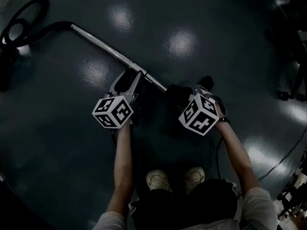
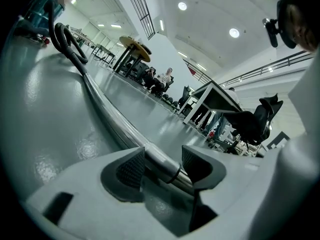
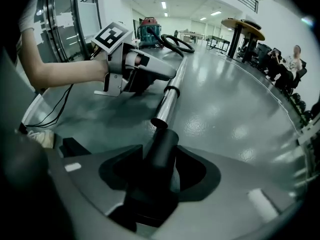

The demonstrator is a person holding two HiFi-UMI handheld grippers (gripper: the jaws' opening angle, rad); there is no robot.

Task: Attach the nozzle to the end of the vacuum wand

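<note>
Vacuum wand [image 1: 110,49] is lying flat on the dark glossy floor [image 1: 201,28], running diagonally from the black hose [image 1: 53,27] at upper left down toward the person's two hands. Left gripper [image 2: 163,152] is straddling the wand a little short of its free end; its jaws are standing wide, the metal tube is passing between the pads, and they are not visibly pinching it. Right gripper [image 3: 161,148] is pointing steeply down at the floor with its jaws spread; the dark nozzle [image 3: 160,169] is standing between them, loose of the pads. The nozzle's round neck is sitting just at the wand's open end, in line with it; whether the two are actually seated together is not showing clearly. In the right gripper view the person's bare forearm is reaching in from the left behind the left gripper, and the vacuum canister [image 3: 149,31] is standing far back beyond the hose loop. In the head view the person's pale shoes [image 1: 158,178] are showing just below the grippers
</note>
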